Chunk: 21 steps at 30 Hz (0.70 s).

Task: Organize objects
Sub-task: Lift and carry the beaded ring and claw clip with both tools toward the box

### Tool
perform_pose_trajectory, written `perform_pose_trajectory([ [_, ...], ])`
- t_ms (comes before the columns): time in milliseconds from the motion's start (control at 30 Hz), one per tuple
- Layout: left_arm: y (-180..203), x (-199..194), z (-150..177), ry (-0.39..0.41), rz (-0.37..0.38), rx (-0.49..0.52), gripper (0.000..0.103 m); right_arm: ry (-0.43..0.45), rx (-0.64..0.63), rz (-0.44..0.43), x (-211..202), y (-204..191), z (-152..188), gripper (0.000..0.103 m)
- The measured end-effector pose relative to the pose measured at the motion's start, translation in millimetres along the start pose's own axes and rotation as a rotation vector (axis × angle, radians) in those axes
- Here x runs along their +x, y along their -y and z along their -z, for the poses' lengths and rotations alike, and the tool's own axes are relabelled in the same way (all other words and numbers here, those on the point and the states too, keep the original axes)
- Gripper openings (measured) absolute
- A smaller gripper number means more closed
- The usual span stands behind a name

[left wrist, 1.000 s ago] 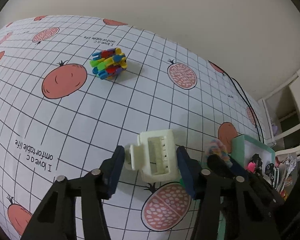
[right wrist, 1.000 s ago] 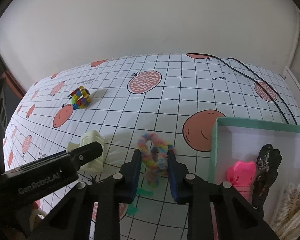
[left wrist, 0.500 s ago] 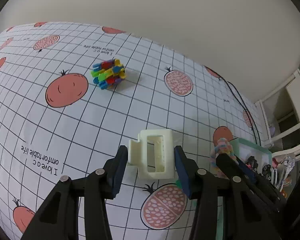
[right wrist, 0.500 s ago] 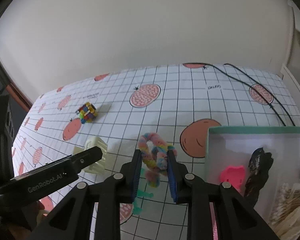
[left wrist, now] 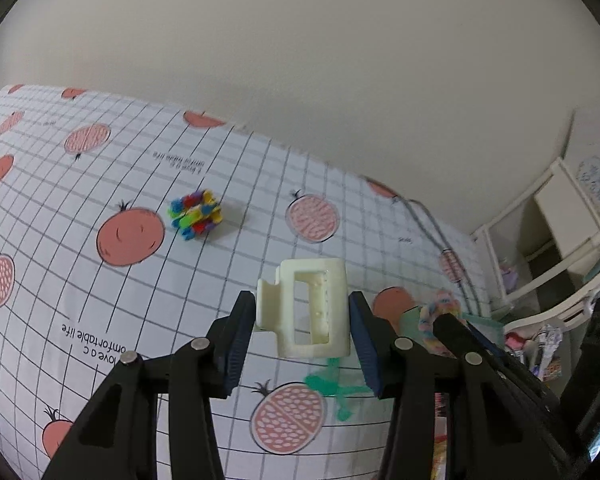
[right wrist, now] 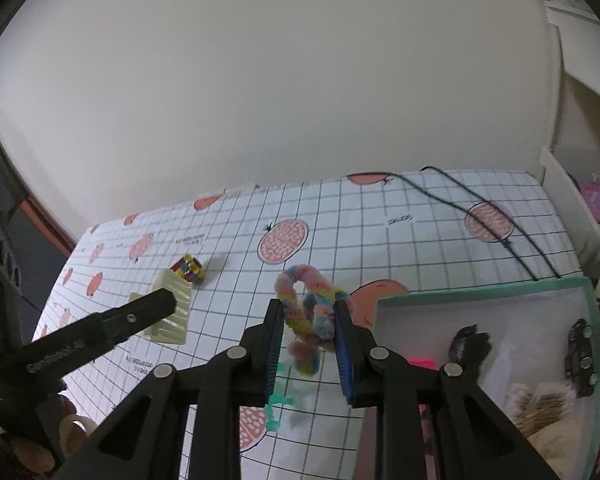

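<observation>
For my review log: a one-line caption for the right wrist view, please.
Right gripper grips a pastel fuzzy twist above the fruit-print tablecloth, beside the teal-rimmed box.

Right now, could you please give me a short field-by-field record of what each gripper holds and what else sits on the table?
left gripper: shut on the cream hair claw clip, lifted off the cloth
right gripper: shut on the pastel fuzzy twist, also lifted
surface: grid tablecloth with fruit print
loose on cloth: multicoloured block toy, far side; green fuzzy piece, beneath the grippers
box: teal-rimmed box on the right, holding a pink item, dark clips and pale sticks
cable: black cable across the far right of the cloth
</observation>
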<state>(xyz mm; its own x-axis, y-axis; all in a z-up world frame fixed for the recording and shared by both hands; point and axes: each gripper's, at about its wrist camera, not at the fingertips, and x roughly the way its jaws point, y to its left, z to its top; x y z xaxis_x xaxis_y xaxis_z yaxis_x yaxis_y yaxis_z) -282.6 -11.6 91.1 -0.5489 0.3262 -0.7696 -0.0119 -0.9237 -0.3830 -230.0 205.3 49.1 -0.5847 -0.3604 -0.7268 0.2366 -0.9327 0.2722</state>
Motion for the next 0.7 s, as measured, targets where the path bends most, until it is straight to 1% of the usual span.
perform_pose_trajectory([
  [167, 16.2, -14.7, -2.0, 0.029, 0.033, 0.027, 0.049, 0.025, 0.017, 0.012, -17.1, 16.6, -6.5, 0.026],
  [233, 22.5, -17.8, -1.8, 0.031, 0.05, 0.035, 0.049, 0.032, 0.023, 0.03, -23.3, 25.6, -8.2, 0.026],
  [567, 61.5, -18.8, 7.6, 0.019, 0.112, 0.081, 0.049, 0.037, 0.08, 0.095, -43.4, 77.1, -12.1, 0.026],
  [700, 84.8, -14.7, 14.3, -0.002, 0.137, 0.126, 0.049, 0.031, 0.092, 0.124, -48.3, 94.1, -11.3, 0.026],
])
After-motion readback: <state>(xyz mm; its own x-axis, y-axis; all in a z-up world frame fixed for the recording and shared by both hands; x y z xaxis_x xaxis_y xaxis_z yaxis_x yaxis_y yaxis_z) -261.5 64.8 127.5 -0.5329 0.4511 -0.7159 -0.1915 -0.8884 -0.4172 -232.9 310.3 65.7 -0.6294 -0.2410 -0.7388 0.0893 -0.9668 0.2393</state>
